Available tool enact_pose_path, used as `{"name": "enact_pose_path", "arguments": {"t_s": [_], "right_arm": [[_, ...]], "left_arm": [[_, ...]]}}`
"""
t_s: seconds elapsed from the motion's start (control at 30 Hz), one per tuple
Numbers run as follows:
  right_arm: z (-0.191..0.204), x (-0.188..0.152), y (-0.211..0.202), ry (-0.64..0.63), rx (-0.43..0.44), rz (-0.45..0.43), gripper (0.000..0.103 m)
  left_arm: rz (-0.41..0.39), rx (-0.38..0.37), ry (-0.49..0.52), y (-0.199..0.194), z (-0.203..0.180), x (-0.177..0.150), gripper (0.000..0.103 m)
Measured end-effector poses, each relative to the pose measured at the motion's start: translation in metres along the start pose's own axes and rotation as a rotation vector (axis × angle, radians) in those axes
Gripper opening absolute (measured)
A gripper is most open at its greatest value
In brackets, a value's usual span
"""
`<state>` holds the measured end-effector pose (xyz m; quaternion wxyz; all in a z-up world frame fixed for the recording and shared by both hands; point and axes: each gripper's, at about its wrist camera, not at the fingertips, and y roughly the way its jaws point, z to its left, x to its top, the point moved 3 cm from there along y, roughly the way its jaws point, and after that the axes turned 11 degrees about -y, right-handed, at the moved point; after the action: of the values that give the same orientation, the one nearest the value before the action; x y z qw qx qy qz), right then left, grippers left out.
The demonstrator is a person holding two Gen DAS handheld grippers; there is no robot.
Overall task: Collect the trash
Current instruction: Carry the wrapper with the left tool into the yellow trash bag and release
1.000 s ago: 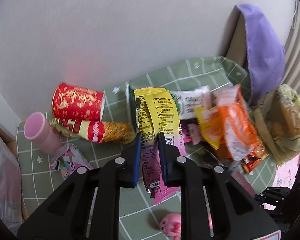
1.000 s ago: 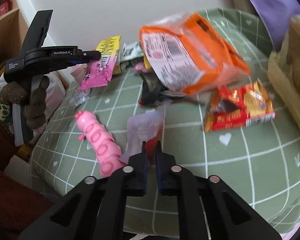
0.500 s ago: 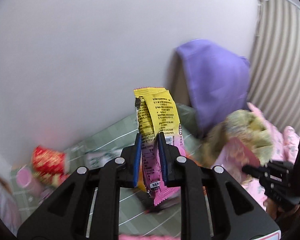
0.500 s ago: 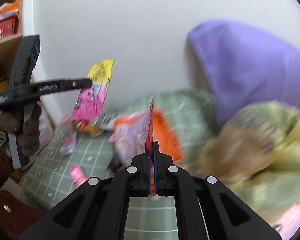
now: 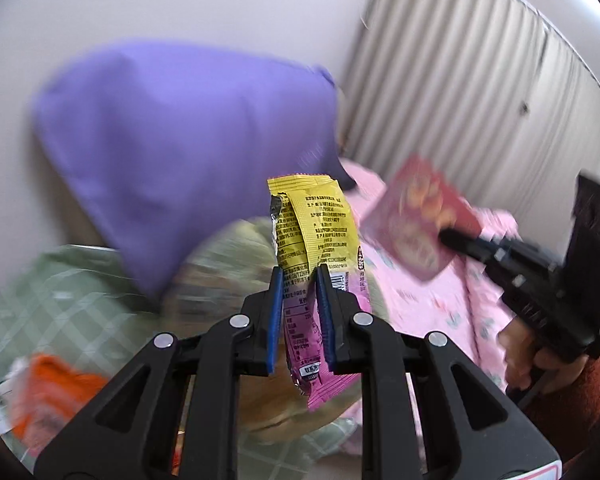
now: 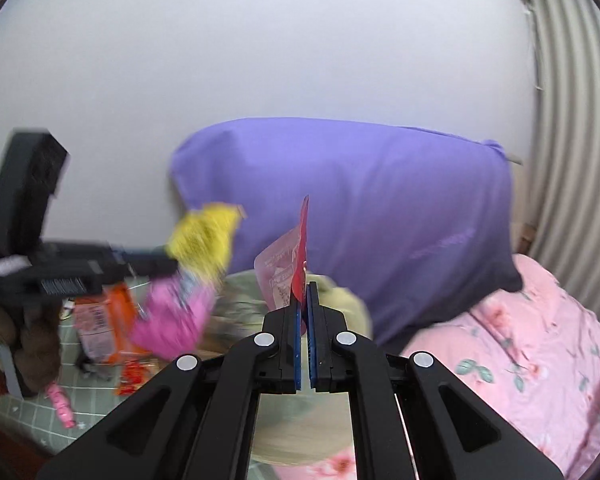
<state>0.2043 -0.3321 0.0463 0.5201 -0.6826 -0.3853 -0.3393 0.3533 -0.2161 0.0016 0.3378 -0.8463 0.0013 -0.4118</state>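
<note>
My left gripper [image 5: 299, 278] is shut on a yellow and pink snack wrapper [image 5: 314, 224], which stands up between the blue pads and hangs below them. The right wrist view shows the same wrapper [image 6: 188, 280] blurred at the left, held by the left gripper [image 6: 172, 266]. My right gripper [image 6: 304, 286] is shut on a thin red and pale pink wrapper [image 6: 290, 268] seen edge-on. In the left wrist view that red wrapper [image 5: 418, 226] shows flat at the right, held by the right gripper [image 5: 444, 236] in a hand.
A purple pillow [image 6: 360, 204] leans against the white wall. A pink floral blanket [image 6: 532, 352] lies at the right, a yellowish-green bundle [image 5: 228, 264] below the pillow. On the green checked sheet [image 6: 28, 416] lie an orange packet [image 6: 104, 320] and a pink toy [image 6: 62, 404]. A ribbed curtain [image 5: 480, 92] hangs behind.
Both grippers have lifted off the green sheet and swung right toward the pillow and pink blanket, each keeping its wrapper. The red cup and most of the litter have left view.
</note>
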Motion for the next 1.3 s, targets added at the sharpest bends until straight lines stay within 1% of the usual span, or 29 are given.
{"name": "enact_pose_path", "arguments": {"t_s": [0.07,0.1,0.13,0.2,0.3,0.33,0.4,0.5,0.6,0.63,0.67,0.7,0.73,0.77,0.8,0.83,0.93,1.0,1.03,1.1,1.13,1.17,1.3], "right_arm": [[-0.016,-0.004,0.002,0.011,-0.019,0.009,0.005],[-0.020,-0.006,0.004,0.014,-0.022,0.014,0.005],[-0.023,-0.009,0.007,0.016,-0.021,0.022,0.005],[-0.024,-0.016,0.015,0.015,-0.006,0.034,0.005],[-0.017,-0.022,0.026,0.015,0.028,0.039,0.005],[-0.013,-0.023,0.032,0.014,0.046,0.044,0.005],[-0.006,-0.025,0.046,0.012,0.083,0.059,0.005],[0.008,-0.029,0.071,-0.001,0.134,0.098,0.005],[0.016,-0.038,0.092,-0.019,0.148,0.142,0.005],[0.019,-0.041,0.098,-0.020,0.150,0.153,0.005],[0.021,-0.043,0.100,-0.020,0.150,0.158,0.005],[0.022,-0.044,0.101,-0.019,0.152,0.159,0.006],[0.024,-0.045,0.103,-0.019,0.155,0.161,0.006],[0.025,-0.045,0.104,-0.022,0.145,0.163,0.006],[0.026,-0.045,0.104,-0.028,0.133,0.164,0.006],[0.027,-0.045,0.104,-0.034,0.125,0.165,0.007],[0.026,-0.046,0.104,-0.032,0.103,0.164,0.009],[0.025,-0.047,0.102,-0.022,0.100,0.168,0.015],[0.025,-0.047,0.100,-0.020,0.097,0.166,0.027],[0.026,-0.045,0.095,-0.015,0.095,0.158,0.038],[0.027,-0.042,0.091,-0.011,0.097,0.148,0.038],[0.028,-0.040,0.088,-0.010,0.098,0.142,0.038],[0.039,-0.026,0.076,-0.007,0.107,0.096,0.038]], "left_arm": [[0.077,0.022,0.019,0.035,-0.005,-0.003,0.016],[0.114,0.059,0.038,0.052,-0.005,-0.005,0.016],[0.134,0.109,0.058,0.064,-0.001,-0.008,0.016],[0.148,0.195,0.077,0.075,0.008,-0.012,0.016],[0.160,0.244,0.057,0.074,0.029,-0.014,0.015],[0.159,0.272,0.055,0.071,0.038,-0.014,0.015],[0.156,0.295,0.048,0.068,0.050,-0.017,0.015],[0.148,0.324,0.008,0.058,0.065,-0.017,0.015],[0.144,0.311,-0.020,0.051,0.075,-0.021,0.015],[0.136,0.288,-0.031,0.046,0.075,-0.021,0.015],[0.132,0.272,-0.039,0.050,0.076,-0.022,0.015],[0.128,0.235,-0.058,0.046,0.076,-0.021,0.015],[0.124,0.219,-0.072,0.042,0.076,-0.021,0.018],[0.113,0.200,-0.091,0.037,0.076,-0.020,0.020],[0.105,0.185,-0.106,0.034,0.075,-0.018,0.029],[0.092,0.174,-0.127,0.028,0.076,-0.015,0.040],[0.057,0.179,-0.142,0.012,0.076,-0.011,0.045],[0.043,0.183,-0.143,0.009,0.072,-0.007,0.048],[0.027,0.190,-0.145,0.001,0.073,-0.007,0.048],[0.007,0.196,-0.154,-0.011,0.074,-0.009,0.048],[-0.014,0.202,-0.166,-0.022,0.077,-0.011,0.048],[-0.026,0.207,-0.171,-0.018,0.074,-0.008,0.049],[-0.103,0.261,-0.180,-0.053,0.085,-0.022,0.050]]}}
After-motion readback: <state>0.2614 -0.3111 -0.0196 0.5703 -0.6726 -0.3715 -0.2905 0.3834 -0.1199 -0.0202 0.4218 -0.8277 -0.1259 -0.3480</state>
